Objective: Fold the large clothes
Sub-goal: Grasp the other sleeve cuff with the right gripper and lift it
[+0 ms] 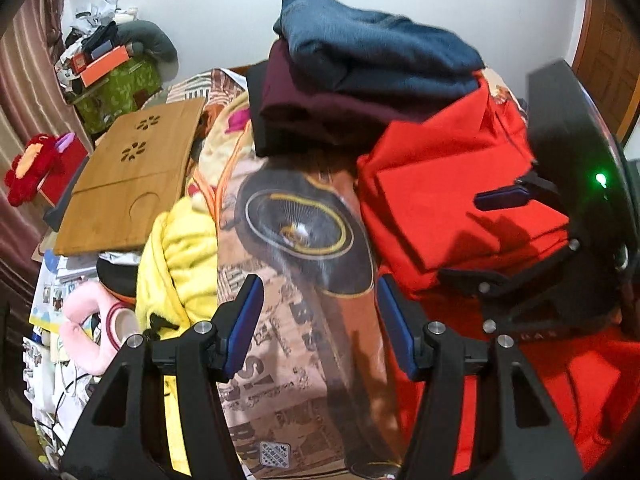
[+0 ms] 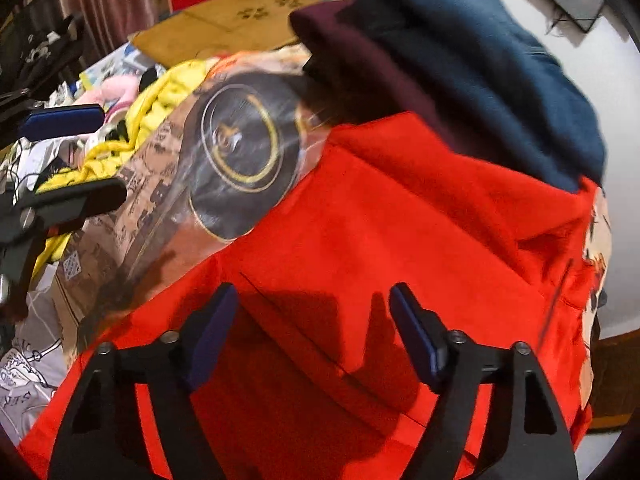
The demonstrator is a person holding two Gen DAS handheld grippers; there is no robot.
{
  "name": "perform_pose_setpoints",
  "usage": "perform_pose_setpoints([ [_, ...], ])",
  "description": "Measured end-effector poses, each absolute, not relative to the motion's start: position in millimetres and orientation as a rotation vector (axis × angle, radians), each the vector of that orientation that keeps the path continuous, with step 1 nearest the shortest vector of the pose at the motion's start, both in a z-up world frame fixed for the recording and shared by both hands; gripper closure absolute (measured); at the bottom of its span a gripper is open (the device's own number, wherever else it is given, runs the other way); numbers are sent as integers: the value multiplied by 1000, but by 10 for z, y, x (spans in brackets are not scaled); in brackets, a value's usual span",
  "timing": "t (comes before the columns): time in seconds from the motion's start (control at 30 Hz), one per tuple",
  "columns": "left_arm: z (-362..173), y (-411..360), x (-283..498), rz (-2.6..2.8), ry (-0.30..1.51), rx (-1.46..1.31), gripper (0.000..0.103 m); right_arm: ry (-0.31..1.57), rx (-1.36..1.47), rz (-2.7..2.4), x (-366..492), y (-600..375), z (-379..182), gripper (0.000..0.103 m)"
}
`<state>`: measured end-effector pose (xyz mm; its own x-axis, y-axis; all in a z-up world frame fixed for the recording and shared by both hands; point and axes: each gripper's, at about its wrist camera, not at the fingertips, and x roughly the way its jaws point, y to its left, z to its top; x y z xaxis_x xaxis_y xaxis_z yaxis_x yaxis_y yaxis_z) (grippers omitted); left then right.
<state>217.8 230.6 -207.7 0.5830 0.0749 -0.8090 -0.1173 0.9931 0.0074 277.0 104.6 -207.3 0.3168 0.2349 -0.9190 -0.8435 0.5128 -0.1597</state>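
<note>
Left to right across the bed: a bamboo lap tray (image 1: 132, 176) lies at the far left, then a yellow garment (image 1: 180, 264) bunched beside a printed bedcover (image 1: 296, 344) bearing a dark wheel motif. The left gripper (image 1: 320, 324) hovers over this bedcover with its jaws spread wide and nothing between them; the task's thing lies to its right, not under it. That thing, the red garment (image 2: 400, 240), is spread flat over the right half of the bed, partly folded, with a doubled panel toward the far end, where it meets a stack of folded clothes, a maroon piece (image 1: 320, 108) under a dark blue one (image 1: 372, 48). The right gripper (image 2: 312, 332) is directly above the near part of the red cloth, likewise wide open and holding nothing. The garment's long axis appears to run away from both grippers toward the stack. The right gripper is judged the nearer; the left must cross rightward to reach the cloth's edge.
</note>
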Motion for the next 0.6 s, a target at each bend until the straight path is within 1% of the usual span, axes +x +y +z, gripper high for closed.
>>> perform_pose_setpoints([
  [0.03,-2115,2311,2177,112,950,-51,45,1007,-742,804,2768,1065,-2115,35],
  [0.1,-2172,2326,2175,113,962,-56,45,1012,-754,800,2773,1153,-2136,42],
  [0.13,-2206,2336,2177,113,968,-62,45,1018,-752,799,2786,1159,-2157,48],
  [0.2,-2261,2354,2179,110,978,-77,45,1028,-749,803,2810,1169,-2184,53],
  [0.27,-2321,2362,2194,106,994,-96,45,1022,-749,801,2835,1180,-2187,72],
  [0.3,-2337,2360,2198,103,1001,-103,45,1029,-744,805,2850,1175,-2206,77],
  [0.33,-2360,2351,2206,99,1008,-109,45,1043,-733,807,2864,1165,-2228,89],
  [0.37,-2381,2335,2209,95,1015,-112,45,1050,-720,809,2872,1158,-2237,94],
  [0.47,-2443,2259,2232,77,1035,-104,45,1028,-675,799,2871,1096,-2170,96],
  [0.6,-2507,2117,2262,47,1057,-77,45,972,-601,799,2913,905,-1888,97],
])
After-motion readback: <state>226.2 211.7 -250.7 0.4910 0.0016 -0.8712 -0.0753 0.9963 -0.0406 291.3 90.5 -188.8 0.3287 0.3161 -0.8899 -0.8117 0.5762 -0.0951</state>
